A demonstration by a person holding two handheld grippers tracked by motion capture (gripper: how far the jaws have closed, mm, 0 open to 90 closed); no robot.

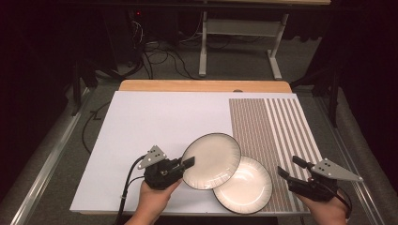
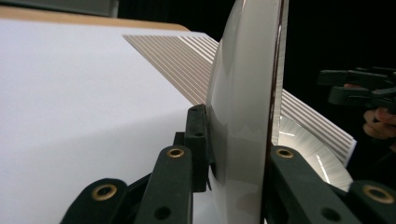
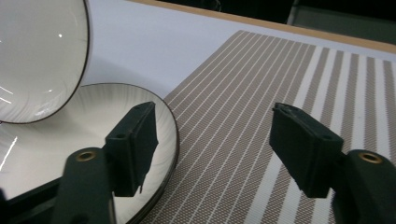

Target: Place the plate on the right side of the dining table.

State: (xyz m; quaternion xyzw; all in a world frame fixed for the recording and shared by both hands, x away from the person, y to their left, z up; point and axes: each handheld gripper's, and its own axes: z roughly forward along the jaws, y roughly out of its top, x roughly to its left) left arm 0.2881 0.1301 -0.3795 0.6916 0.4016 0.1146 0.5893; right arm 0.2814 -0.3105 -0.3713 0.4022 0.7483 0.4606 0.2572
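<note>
- Plates sit at lower centre of the high view: the upper plate [image 1: 211, 161] is clamped at its left rim by the left gripper [image 1: 187, 163] and overlaps the lower plate [image 1: 244, 185], which lies partly on the striped mat [image 1: 277, 131]. The right gripper [image 1: 293, 169], lower right, hangs apart from both with its jaws spread.
- Left gripper view: the upper plate [image 2: 243, 107] stands edge-on at centre, both jaws pinching its rim; whether it has fully left the lower plate [image 2: 308, 149] is hard to tell.
- Right gripper view: jaws wide, nothing between them, the lower plate [image 3: 60, 140] at lower left.
- Step, as I judge it: separating the stack. Next, carry the gripped plate clear and set it down flat.
</note>
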